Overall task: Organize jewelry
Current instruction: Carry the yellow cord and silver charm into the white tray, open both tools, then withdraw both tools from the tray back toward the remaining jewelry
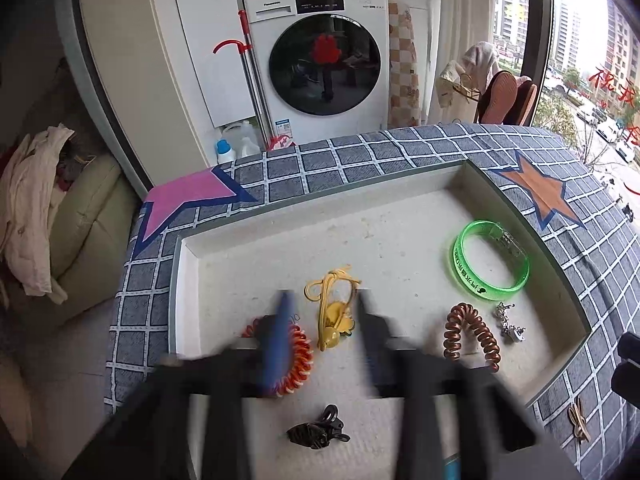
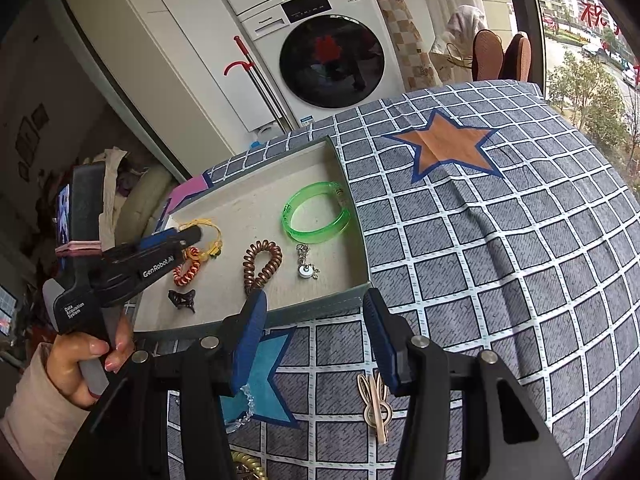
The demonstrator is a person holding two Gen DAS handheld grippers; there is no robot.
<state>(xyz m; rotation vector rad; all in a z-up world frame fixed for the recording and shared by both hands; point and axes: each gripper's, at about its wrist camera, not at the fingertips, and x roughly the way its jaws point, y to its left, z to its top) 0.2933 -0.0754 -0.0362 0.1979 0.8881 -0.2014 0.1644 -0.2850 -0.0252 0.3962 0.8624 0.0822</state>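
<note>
Left wrist view looks down into a shallow tray (image 1: 184, 280) sitting on a checked cloth (image 1: 360, 160), and most of the jewelry already lies inside it, which suggests the tray is the place things are being gathered. The left gripper (image 1: 324, 300) hangs over the tray with its jaws apart, straddling a yellow cord charm (image 1: 332, 312); the picture is blurred, and nothing looks pinched between them, so I judge it has either just let the charm go or is lining up on it. Beside it sit an orange coil band (image 1: 298, 356), a copper coil band (image 1: 472, 332), a green bangle (image 1: 492, 264), a silver chain (image 1: 508, 320) and a dark hair claw (image 1: 318, 432), each lying apart from the others (spread out, I would guess, so each can be gripped singly).

From the right wrist view, the right gripper (image 2: 316, 320) hovers outside the tray's near wall, its jaws wide apart and empty. Just below it on the cloth lies a beige hair clip (image 2: 376, 404), close against the right-hand finger, and a clear beaded strand (image 2: 244, 408) rests on the blue star (image 2: 268, 380). Those two are not in the tray yet, so the clip looks like the likely next pick.
</note>
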